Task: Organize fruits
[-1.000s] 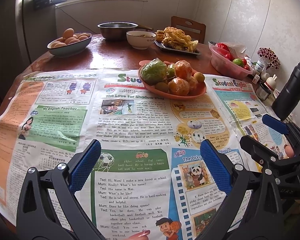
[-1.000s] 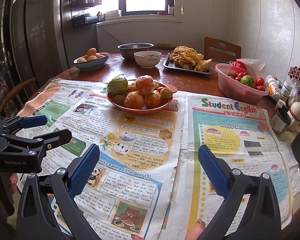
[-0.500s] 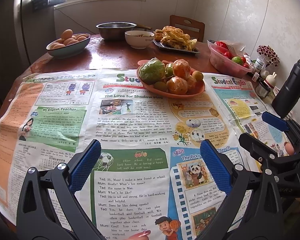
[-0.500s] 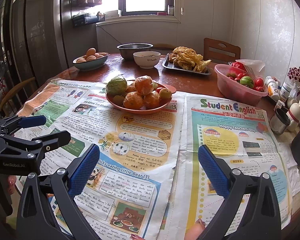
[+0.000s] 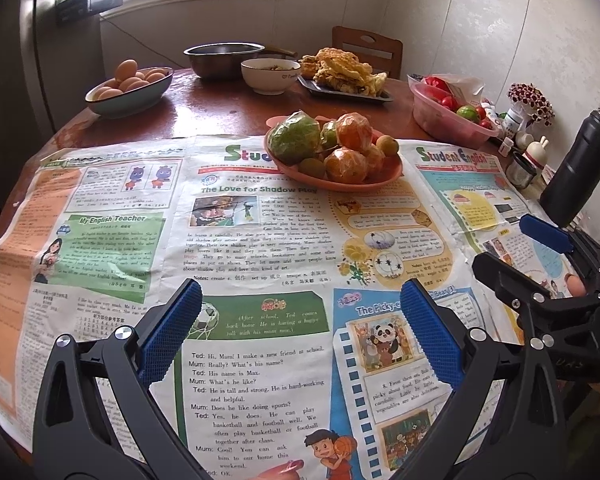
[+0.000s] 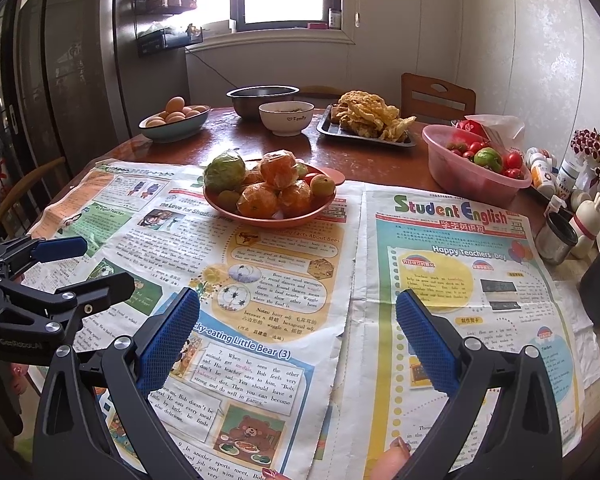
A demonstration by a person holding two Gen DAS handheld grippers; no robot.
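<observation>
- Both grippers have eased slightly forward over the past second, the fruit plate sitting a touch lower and nearer in each wrist view; nothing on the bench itself has shifted.
- Left gripper (image 5: 300,336) hovers over the newspaper (image 5: 228,240), its blue-padded fingers (image 5: 171,334) spread wide and holding nothing.
- Right gripper (image 6: 298,336) hovers beside it over the same spread of pages, fingers (image 6: 424,344) likewise wide apart and empty; it also shows at the right edge of the left wrist view (image 5: 536,260).
- Orange plate (image 6: 236,210) of fruit rests on the far part of the newspaper, well ahead of both grippers, heaped with plastic-wrapped oranges (image 6: 278,170), a wrapped green fruit (image 6: 224,170), kiwis and smaller pieces.
- Pink tub (image 6: 460,178) of tomatoes and a green fruit stands on the bare bench to the right of the plate, apart from it.
- Behind, along the far side of the wooden bench (image 5: 220,116): a bowl of eggs (image 5: 130,88), a steel bowl (image 5: 224,58), a white bowl (image 5: 270,76) and a tray of fried food (image 5: 344,76).
- Black flask (image 5: 580,172) stands at the right edge near small bottles and jars.
</observation>
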